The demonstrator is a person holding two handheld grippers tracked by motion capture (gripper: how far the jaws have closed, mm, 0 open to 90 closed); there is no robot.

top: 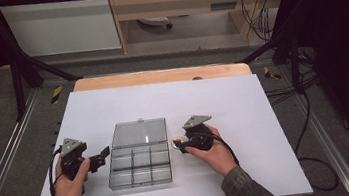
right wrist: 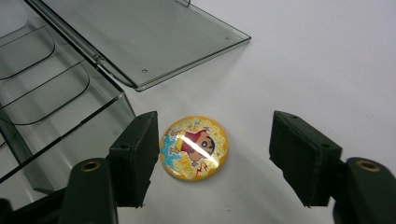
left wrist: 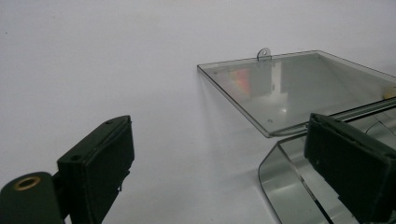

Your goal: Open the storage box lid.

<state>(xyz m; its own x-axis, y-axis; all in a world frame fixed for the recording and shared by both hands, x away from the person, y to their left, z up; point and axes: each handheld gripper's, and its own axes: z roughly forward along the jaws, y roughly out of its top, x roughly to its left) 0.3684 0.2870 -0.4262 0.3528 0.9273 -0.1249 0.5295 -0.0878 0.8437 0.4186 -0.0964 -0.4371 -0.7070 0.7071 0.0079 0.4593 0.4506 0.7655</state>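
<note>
Altogether one badge (right wrist: pixel 194 147), one box (top: pixel 139 166), two tools

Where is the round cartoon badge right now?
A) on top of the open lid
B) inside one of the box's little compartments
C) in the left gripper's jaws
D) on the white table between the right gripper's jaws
D: the round cartoon badge lies flat on the white table, between the right gripper jaws, just beside the clear box.

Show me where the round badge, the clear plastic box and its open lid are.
round badge (right wrist: pixel 194 148), right gripper view, middle of its printed face.
clear plastic box (top: pixel 139 166), high view, centre divider.
open lid (left wrist: pixel 299 88), left gripper view, its flat panel.
</note>
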